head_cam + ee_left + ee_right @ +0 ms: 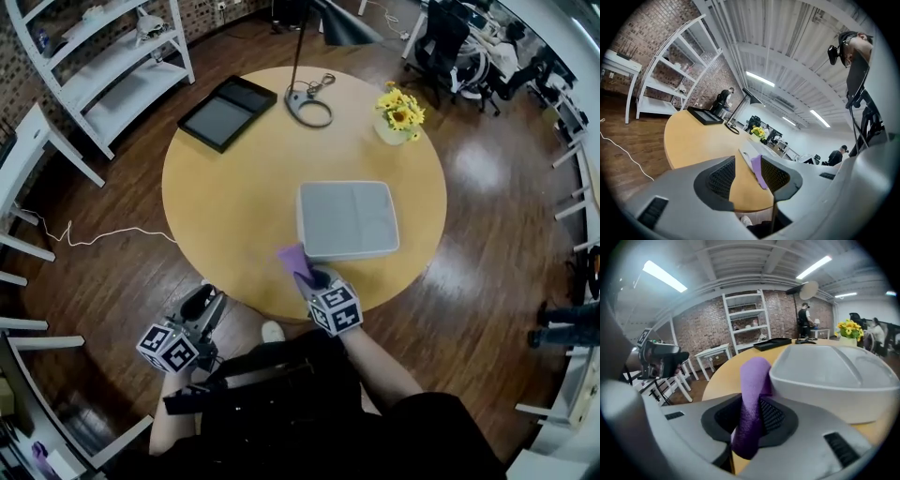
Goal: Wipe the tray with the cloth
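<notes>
A pale grey tray (302, 221) lies on the round wooden table (225, 206), near its front edge. My right gripper (314, 279) hovers just in front of the tray's near left corner, shut on a purple cloth (292, 258) that sticks up out of the jaws. In the right gripper view the cloth (752, 399) stands between the pads, with the tray (834, 376) close to its right. My left gripper (204, 300) is held off the table's front left edge, shut and empty. The left gripper view shows the cloth (758, 171) beyond its own jaws.
At the back of the table lie a black tray (227, 111), a lamp base (309, 108) and a pot of yellow flowers (398, 112). White shelves (103, 56) stand at the far left, and a white cable (84, 234) runs across the wooden floor.
</notes>
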Action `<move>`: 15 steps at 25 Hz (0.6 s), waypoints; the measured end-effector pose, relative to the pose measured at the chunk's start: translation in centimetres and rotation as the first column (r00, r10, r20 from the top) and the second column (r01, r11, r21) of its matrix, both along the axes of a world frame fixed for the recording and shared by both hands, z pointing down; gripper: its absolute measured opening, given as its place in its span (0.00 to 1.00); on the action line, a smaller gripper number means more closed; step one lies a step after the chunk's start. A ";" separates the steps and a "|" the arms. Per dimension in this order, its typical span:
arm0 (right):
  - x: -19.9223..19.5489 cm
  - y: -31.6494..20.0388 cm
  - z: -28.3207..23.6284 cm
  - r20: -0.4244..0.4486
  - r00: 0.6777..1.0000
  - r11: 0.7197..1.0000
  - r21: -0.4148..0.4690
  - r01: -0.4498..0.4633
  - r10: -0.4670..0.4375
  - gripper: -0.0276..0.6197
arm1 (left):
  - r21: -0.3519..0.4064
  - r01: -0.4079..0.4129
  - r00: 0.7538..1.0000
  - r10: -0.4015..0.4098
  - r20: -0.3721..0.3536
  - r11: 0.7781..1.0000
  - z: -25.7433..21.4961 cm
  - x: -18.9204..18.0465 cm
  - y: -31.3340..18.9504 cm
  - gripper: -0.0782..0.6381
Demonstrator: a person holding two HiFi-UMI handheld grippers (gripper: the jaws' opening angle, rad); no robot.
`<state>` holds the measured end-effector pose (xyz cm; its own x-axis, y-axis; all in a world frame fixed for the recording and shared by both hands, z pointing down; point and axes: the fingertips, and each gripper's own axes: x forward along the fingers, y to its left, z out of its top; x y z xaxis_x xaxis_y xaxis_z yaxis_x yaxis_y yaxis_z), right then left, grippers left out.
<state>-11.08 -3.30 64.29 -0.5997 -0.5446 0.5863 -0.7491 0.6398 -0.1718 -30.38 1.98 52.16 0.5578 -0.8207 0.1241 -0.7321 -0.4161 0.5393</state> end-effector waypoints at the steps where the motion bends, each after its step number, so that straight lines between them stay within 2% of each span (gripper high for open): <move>1: 1.1 -0.4 0.2 0.004 0.999 0.999 0.013 -0.035 0.035 0.18 | -0.003 -0.006 1.000 0.006 0.001 1.000 0.0 0.2 -0.2 0.33; 4: 3.5 -1.0 -0.1 0.008 0.995 0.992 0.088 -0.095 0.095 0.18 | -0.010 -0.032 0.999 0.032 0.008 0.999 -0.1 1.0 -0.6 0.33; 8: 4.6 -1.0 -0.7 -0.045 0.993 0.975 0.199 -0.101 0.112 0.18 | -0.011 -0.068 0.998 0.068 0.015 0.998 -0.5 2.4 -1.0 0.33; 15: 9.8 -1.4 -0.3 0.028 0.977 0.959 0.189 -0.212 0.210 0.18 | -0.001 -0.108 0.993 0.107 0.041 0.994 -0.7 4.8 -1.5 0.33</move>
